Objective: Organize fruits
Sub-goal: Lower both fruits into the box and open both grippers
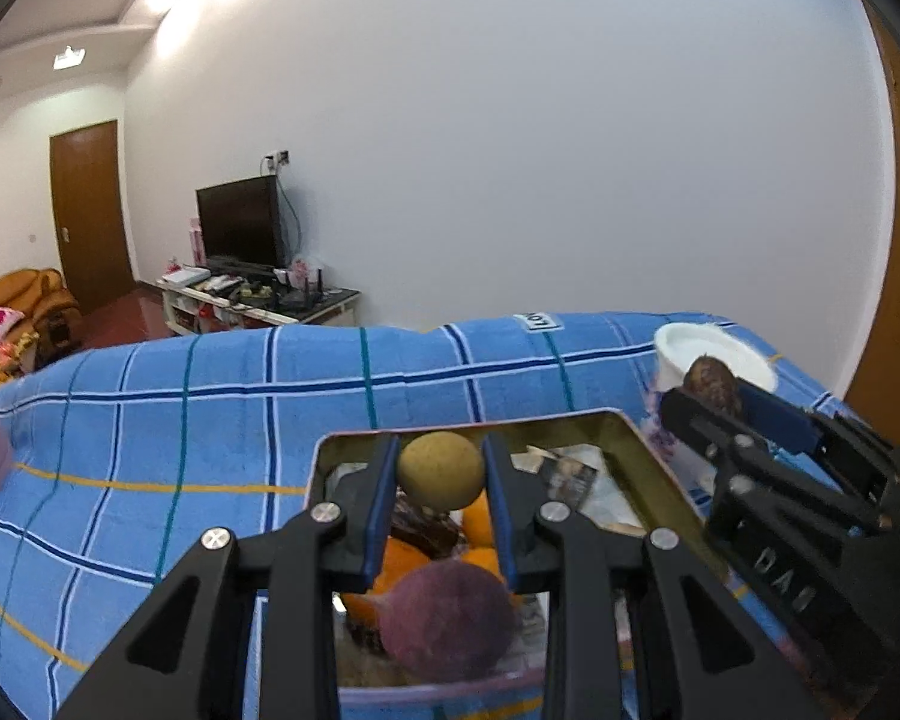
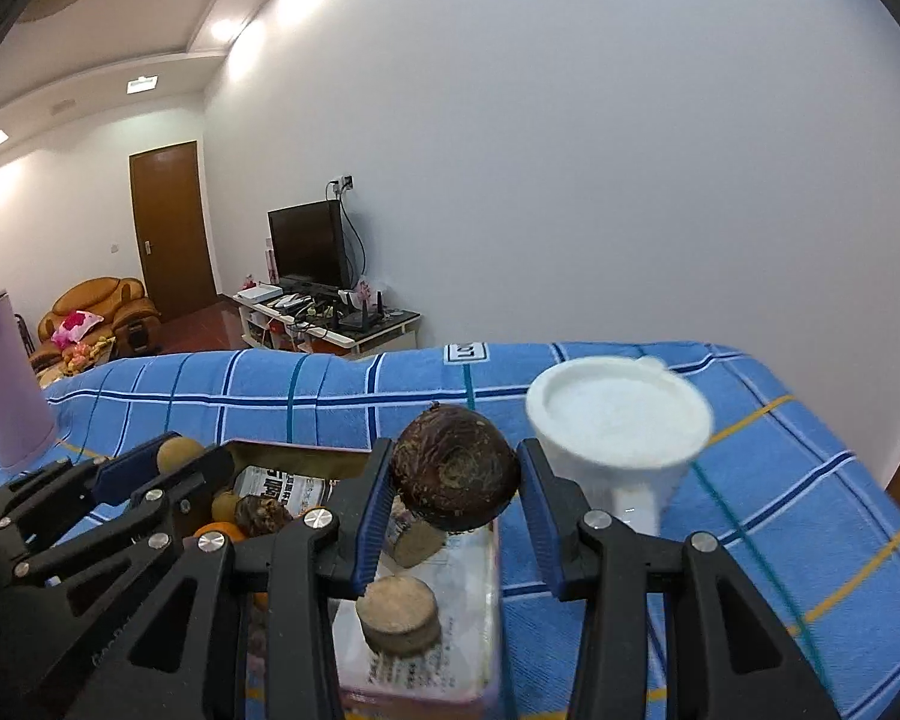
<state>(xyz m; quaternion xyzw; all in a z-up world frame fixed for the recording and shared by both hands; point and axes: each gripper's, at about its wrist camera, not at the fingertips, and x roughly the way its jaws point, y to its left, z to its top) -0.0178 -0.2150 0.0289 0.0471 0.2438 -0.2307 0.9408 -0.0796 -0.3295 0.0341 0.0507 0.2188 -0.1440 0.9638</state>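
Left gripper (image 1: pixel 441 471) is clamped on a yellow fruit (image 1: pixel 441 469) above the box (image 1: pixel 648 450). Right gripper (image 2: pixel 456 471) pinches a brown fruit (image 2: pixel 455 468) just before the white bowl (image 2: pixel 621 420). Round fruits could roll out of the narrow pads; the brown fruit may clip the bowl's rim.

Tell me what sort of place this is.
Most likely a home living room: a television on a low cluttered stand, an orange armchair by a wooden door, and a blue checked cloth covering the work surface.
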